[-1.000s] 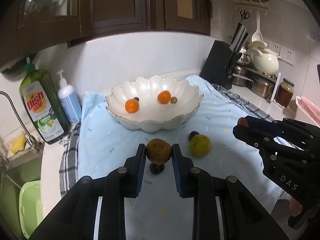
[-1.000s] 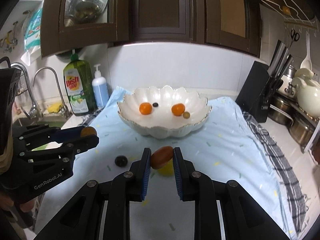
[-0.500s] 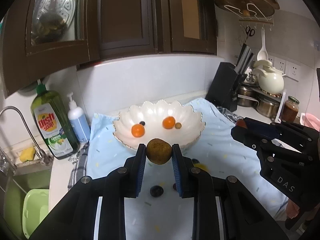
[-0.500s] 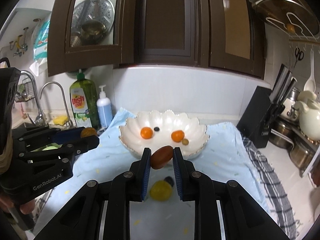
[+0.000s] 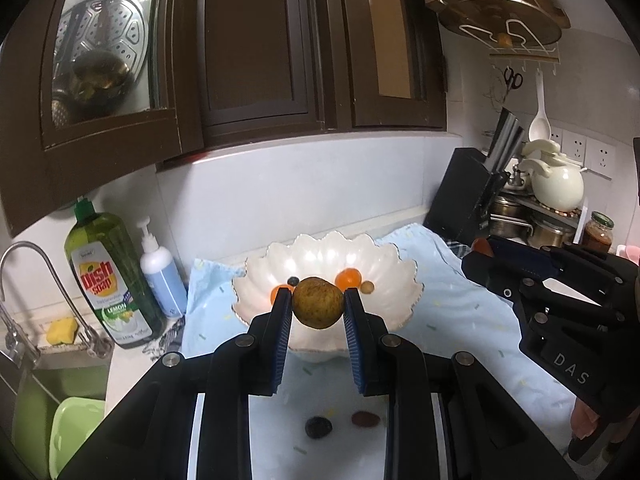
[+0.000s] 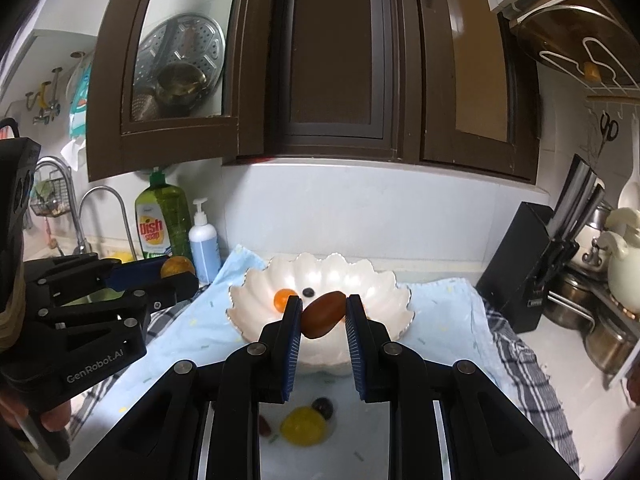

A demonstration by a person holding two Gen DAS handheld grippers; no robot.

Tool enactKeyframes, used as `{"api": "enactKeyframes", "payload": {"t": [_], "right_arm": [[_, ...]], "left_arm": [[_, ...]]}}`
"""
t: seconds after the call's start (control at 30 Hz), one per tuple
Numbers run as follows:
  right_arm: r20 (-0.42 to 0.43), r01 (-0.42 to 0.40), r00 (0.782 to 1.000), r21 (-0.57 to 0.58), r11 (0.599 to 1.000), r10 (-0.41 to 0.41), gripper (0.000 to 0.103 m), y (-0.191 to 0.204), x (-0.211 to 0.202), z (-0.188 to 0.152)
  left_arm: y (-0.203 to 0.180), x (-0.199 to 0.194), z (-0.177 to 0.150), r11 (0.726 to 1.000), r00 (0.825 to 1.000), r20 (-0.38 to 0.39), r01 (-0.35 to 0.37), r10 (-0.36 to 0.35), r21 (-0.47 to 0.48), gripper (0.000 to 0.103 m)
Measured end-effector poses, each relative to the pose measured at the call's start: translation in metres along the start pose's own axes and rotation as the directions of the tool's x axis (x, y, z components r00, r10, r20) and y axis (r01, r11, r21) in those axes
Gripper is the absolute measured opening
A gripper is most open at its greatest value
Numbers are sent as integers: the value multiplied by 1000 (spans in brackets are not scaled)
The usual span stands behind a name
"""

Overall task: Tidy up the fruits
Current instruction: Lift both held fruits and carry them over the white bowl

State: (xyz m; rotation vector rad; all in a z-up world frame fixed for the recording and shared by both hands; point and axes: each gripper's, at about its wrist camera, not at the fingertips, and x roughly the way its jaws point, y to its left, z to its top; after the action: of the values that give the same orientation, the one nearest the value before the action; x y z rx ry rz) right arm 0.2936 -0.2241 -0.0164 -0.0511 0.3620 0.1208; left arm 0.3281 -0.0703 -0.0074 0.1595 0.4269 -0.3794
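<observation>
My left gripper is shut on a round brownish-yellow fruit and holds it raised in front of the white scalloped bowl. My right gripper is shut on an oval red-orange fruit, also raised before the bowl. The bowl holds two orange fruits, a dark berry and a small brown fruit. On the blue cloth lie a dark fruit, a reddish fruit and a yellow fruit.
A dish soap bottle and a pump bottle stand left of the bowl, by the sink tap. A black knife block, a cream teapot and steel pots stand to the right. Cabinets hang overhead.
Both grippers have risen from the cloth with their fruits and now sit higher, level with the bowl. The loose fruits on the cloth have dropped to the bottom of both views.
</observation>
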Motion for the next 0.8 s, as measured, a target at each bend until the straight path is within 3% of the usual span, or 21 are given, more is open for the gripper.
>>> {"api": "enactKeyframes", "payload": {"t": [0.3, 0.8], "right_arm": [[4, -11, 1000, 0, 1000, 11, 24, -5, 34, 11], [-93, -48, 994, 17, 999, 49, 24, -12, 104, 8]], "left_arm": [[10, 32, 14, 1000, 1000, -1, -18, 18, 1, 27], [28, 97, 13, 999, 996, -90, -16, 13, -35, 27]]}}
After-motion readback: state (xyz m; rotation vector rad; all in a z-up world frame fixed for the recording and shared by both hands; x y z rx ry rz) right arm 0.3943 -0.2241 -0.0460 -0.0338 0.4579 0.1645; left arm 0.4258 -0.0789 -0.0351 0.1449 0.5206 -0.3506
